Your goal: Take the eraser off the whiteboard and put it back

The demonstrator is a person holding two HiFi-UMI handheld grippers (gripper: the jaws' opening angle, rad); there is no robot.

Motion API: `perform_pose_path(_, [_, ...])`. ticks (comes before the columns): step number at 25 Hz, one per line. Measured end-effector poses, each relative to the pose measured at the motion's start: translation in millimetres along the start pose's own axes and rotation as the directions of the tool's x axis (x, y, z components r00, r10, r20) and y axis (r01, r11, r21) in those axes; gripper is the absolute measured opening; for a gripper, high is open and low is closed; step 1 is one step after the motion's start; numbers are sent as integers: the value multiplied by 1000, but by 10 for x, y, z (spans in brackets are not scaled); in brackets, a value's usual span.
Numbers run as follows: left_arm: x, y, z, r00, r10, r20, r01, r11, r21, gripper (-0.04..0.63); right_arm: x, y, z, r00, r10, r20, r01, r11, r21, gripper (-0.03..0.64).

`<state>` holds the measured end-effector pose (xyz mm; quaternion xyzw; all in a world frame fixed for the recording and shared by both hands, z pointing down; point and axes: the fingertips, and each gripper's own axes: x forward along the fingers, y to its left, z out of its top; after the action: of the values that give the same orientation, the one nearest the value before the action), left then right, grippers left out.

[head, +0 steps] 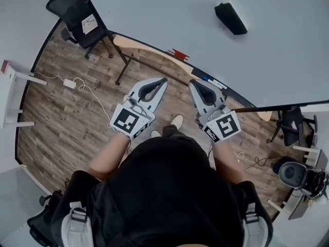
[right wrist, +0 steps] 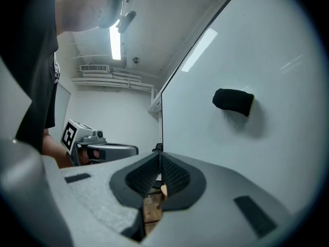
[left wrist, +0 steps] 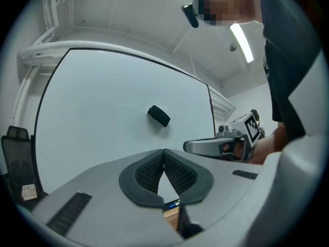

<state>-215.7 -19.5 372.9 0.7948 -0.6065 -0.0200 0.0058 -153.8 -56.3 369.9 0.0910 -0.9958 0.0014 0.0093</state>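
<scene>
A black eraser (head: 231, 18) clings to the whiteboard (head: 169, 14), high up and to the right of both grippers. In the left gripper view the eraser (left wrist: 159, 116) sits above the jaws; in the right gripper view the eraser (right wrist: 233, 101) lies up and to the right. My left gripper (head: 163, 80) and right gripper (head: 192, 82) are held side by side, pointing level at the board's lower edge, well short of the eraser. Both are shut with tips touching and nothing between them. The left gripper (left wrist: 164, 152) and right gripper (right wrist: 159, 155) each show closed black pads.
A tray with markers (head: 212, 81) and a red object (head: 180, 54) runs along the board's bottom edge. A black chair (head: 79, 15) stands at the left, a white shelf (head: 13, 94) further left, a cable with a power brick (head: 70, 83) on the wood floor, and equipment (head: 300, 176) at the right.
</scene>
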Motion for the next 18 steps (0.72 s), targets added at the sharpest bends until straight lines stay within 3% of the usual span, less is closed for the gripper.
perform_pose_path(10, [841, 93, 219, 999, -45, -8, 46, 997, 62, -5, -10, -881, 361, 993, -97, 72, 104, 989, -102, 3])
perform_pose_path(14, [1146, 123, 321, 998, -56, 18, 54, 995, 83, -5, -45, -1154, 509, 984, -155, 90, 170, 966, -196, 14])
perform_pose_path(18, [1368, 176, 386, 998, -63, 30, 61, 995, 85, -5, 1, -1318, 687, 973, -201, 111, 226, 921, -318, 40])
